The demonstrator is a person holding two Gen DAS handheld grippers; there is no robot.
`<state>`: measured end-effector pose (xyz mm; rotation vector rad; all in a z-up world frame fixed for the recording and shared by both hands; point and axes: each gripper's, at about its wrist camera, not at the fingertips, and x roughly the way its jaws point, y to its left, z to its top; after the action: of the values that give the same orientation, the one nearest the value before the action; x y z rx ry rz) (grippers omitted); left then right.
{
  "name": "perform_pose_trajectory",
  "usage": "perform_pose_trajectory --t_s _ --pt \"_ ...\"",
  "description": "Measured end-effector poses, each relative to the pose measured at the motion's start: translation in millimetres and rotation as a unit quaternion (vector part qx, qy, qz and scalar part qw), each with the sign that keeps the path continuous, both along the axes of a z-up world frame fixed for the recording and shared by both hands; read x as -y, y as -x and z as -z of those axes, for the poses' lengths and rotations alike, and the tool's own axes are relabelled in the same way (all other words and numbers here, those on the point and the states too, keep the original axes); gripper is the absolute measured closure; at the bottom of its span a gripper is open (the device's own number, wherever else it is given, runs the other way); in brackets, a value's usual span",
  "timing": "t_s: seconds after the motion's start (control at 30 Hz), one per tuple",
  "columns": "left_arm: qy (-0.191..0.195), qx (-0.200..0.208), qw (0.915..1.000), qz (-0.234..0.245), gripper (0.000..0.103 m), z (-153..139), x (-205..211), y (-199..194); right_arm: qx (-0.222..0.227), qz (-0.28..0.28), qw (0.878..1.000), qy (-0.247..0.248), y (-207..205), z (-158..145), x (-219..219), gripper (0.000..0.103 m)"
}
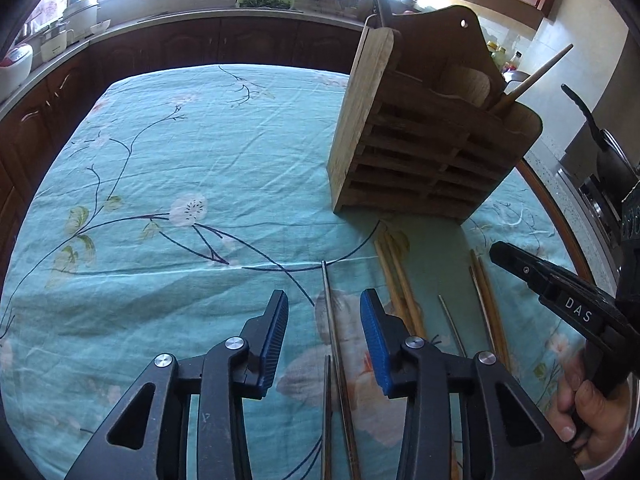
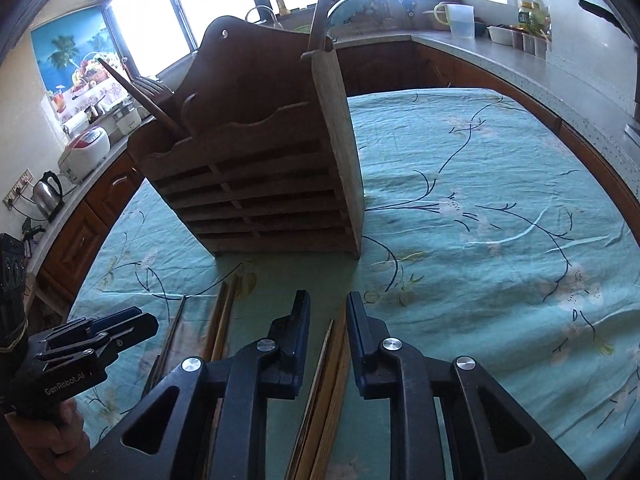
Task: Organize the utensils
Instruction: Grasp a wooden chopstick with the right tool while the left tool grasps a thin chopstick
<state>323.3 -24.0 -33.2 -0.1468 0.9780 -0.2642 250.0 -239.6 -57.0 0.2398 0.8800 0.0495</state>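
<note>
Left tongs (image 1: 324, 312) straddle metal chopsticks (image 1: 332, 328), pads apart; right tongs (image 2: 328, 312), narrow, straddle wooden chopsticks (image 2: 324, 364) before the rack (image 2: 256, 184).

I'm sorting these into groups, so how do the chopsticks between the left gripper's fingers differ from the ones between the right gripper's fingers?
The chopsticks at the left gripper are thin, grey metal chopsticks; those at the right gripper are thicker, brown wooden chopsticks. The left jaws stand wider apart than the right. Both pairs lie flat on the tablecloth, pointing toward the wooden holder.
</note>
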Motion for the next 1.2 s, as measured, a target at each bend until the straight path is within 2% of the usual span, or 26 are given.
perform_pose_trajectory --t_s 0.1,0.27,0.5,0.63,0.73,0.83,1.03,1.2 --pt "-0.003 -0.006 1.0000 0.004 0.067 7 3 -10 -0.011 -0.004 1.000 0.010 -9 7 -1 0.089" --pt "-0.010 -0.021 0.9996 0.015 0.076 20 11 -22 -0.035 -0.004 0.999 0.037 -19 20 -4 0.093" --pt "-0.049 -0.009 0.9984 0.028 0.078 22 28 -24 -0.032 -0.006 0.997 0.075 -15 24 -14 0.094" --pt "-0.074 0.005 0.9966 0.035 0.096 25 37 -24 -0.032 -0.010 0.997 0.076 -15 24 -17 0.094" --pt "-0.062 0.003 0.9975 0.035 0.100 23 36 -23 -0.031 -0.009 0.997 0.068 -14 23 -16 0.096" --pt "-0.039 -0.001 0.9988 0.031 0.101 19 30 -19 -0.024 0.001 0.999 0.022 -10 18 -8 0.097" --pt "0.020 0.030 0.9991 0.022 0.101 -11 9 5 0.032 0.013 0.999 -0.023 20 -27 7 0.098" --pt "0.072 0.063 0.9952 0.019 0.101 -43 -13 30 0.090 0.017 0.995 -0.050 49 -70 18 0.099"
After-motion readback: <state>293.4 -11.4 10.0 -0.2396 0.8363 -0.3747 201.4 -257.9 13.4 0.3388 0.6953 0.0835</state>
